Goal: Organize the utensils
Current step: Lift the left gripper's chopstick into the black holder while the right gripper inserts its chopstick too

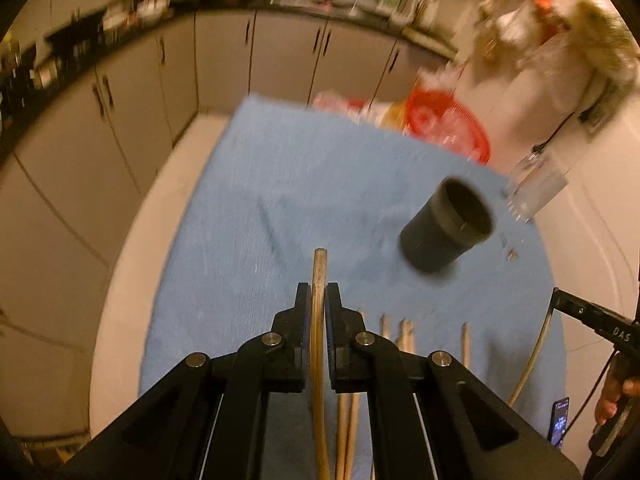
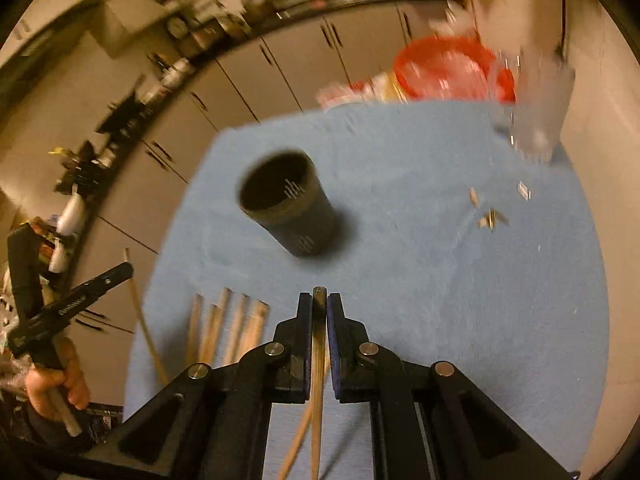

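Black linkages fill the bottom of each wrist view, and between them the left gripper (image 1: pixel 318 298) is clenched on a pale wooden chopstick (image 1: pixel 319 280) whose tip pokes out past the fingertips, while the right gripper (image 2: pixel 319 304) is likewise clamped on a second, darker chopstick (image 2: pixel 319 328) that ends just at its fingertips. Below and beside both grippers, loose chopsticks (image 2: pixel 228 328) lie in a rough row on the blue cloth (image 1: pixel 280 184), their ends pointing away from the cameras; more of them show under the left gripper's right side. Ahead stands the dark cylindrical holder (image 2: pixel 286 208), upright on the cloth with its mouth open, well apart from both grippers; nothing sits between either held stick and that cup. Small bits of scrap (image 2: pixel 490 218) lie on the cloth to the holder's right. At the cloth's far edge sit a red basket (image 2: pixel 448 68) and a clear glass (image 2: pixel 532 112), both blurred. Grey cabinet doors (image 1: pixel 224 64) curve around behind under a cluttered counter. A phone (image 1: pixel 559 420) rests at the cloth's near right edge in the left view.
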{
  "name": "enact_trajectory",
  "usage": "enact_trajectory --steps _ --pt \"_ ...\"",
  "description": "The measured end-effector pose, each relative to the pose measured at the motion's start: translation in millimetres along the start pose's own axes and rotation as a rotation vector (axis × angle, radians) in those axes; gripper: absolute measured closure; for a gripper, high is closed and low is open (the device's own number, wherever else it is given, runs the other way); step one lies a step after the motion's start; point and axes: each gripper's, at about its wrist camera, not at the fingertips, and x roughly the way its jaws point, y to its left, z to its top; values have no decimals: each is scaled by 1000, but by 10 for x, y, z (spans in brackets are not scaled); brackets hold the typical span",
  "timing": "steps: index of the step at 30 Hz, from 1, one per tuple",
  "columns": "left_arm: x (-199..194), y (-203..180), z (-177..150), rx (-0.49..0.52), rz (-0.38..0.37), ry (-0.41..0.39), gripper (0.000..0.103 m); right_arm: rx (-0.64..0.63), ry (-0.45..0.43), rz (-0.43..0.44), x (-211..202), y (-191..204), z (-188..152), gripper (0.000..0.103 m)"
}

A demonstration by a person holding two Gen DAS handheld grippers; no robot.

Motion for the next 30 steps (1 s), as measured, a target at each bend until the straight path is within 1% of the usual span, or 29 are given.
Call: enact_trajectory --steps 6,10,15,23,30 --pt "-442 -203 35 37 6 -232 97 -24 -125 36 -423 203 20 96" --pt "-579 -271 26 28 -11 -327 97 -37 -200 43 -624 302 65 96" --pt "-666 -360 134 20 -29 -363 97 -52 -240 55 -737 409 207 96" --pt "-840 -578 432 44 -49 -395 97 -68 -299 69 -964 618 594 96" --pt "-995 -764 770 52 -67 -443 97 -81 -363 34 -1166 720 881 96"
